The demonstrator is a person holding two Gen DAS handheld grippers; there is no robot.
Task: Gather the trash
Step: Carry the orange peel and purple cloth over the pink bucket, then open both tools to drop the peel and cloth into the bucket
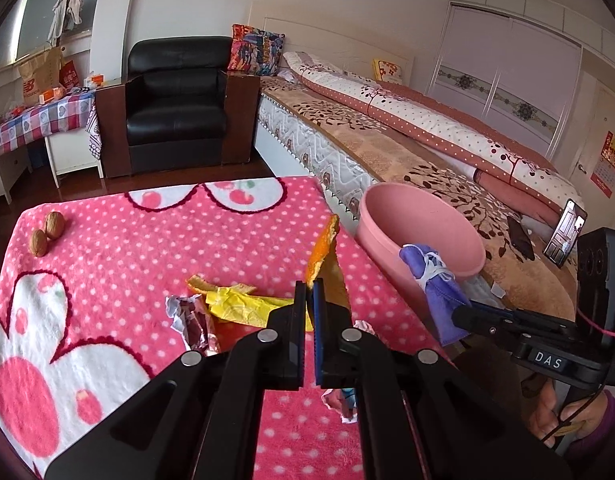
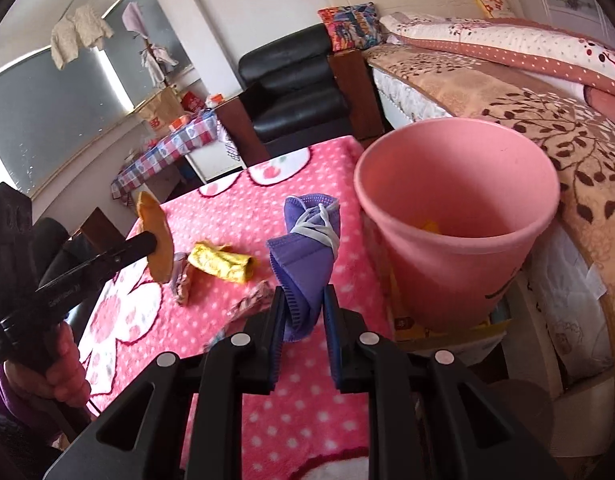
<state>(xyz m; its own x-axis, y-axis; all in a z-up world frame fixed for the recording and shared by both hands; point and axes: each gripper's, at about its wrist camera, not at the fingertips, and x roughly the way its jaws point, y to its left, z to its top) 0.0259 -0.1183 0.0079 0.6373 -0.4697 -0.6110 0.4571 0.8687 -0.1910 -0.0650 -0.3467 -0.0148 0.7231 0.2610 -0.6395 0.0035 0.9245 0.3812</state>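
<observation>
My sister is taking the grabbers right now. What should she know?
Left gripper: shut on an orange peel, lifted off the pink blanket.
Right gripper: shut on a purple face mask, beside the pink bin.
Done: something yellow already lies in the bin.
Left: drop the peel and mask in, then pick up the yellow wrapper, more peel and the crumpled wrappers. Two walnuts sit at the far corner.

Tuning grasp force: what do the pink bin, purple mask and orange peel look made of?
Pink bin: likely plastic, smooth matte wall, even rim. Purple mask: soft nonwoven-looking fabric, folds limply, white elastic loops. Orange peel: fruit rind, dimpled orange skin, paler inside, stiff enough to stand up.
</observation>
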